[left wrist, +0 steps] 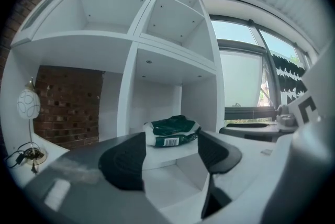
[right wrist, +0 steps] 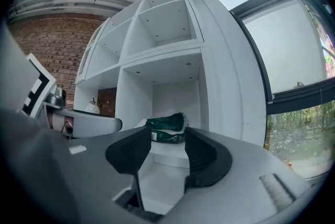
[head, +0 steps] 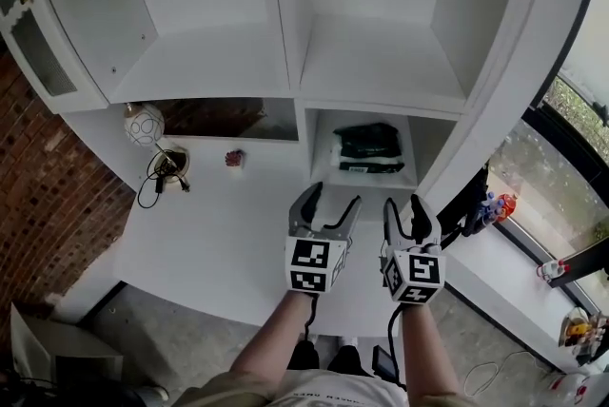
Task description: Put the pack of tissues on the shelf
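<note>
The pack of tissues [head: 369,148], dark green and white, lies on the small white shelf [head: 366,180] in the lower right compartment of the white cabinet. It shows in the left gripper view [left wrist: 172,131] and the right gripper view [right wrist: 167,129], straight ahead beyond the jaws. My left gripper [head: 331,199] [left wrist: 170,157] and right gripper [head: 404,205] [right wrist: 167,157] hover side by side over the white counter [head: 219,243], short of the shelf and apart from the pack. Both stand open with nothing between their fingers.
A round white lamp [head: 144,124], a tangle of black cable [head: 166,169] and a small red object [head: 234,159] sit at the counter's back left. Brick wall [head: 48,196] is at the left. A window sill with small toys [head: 497,205] runs along the right.
</note>
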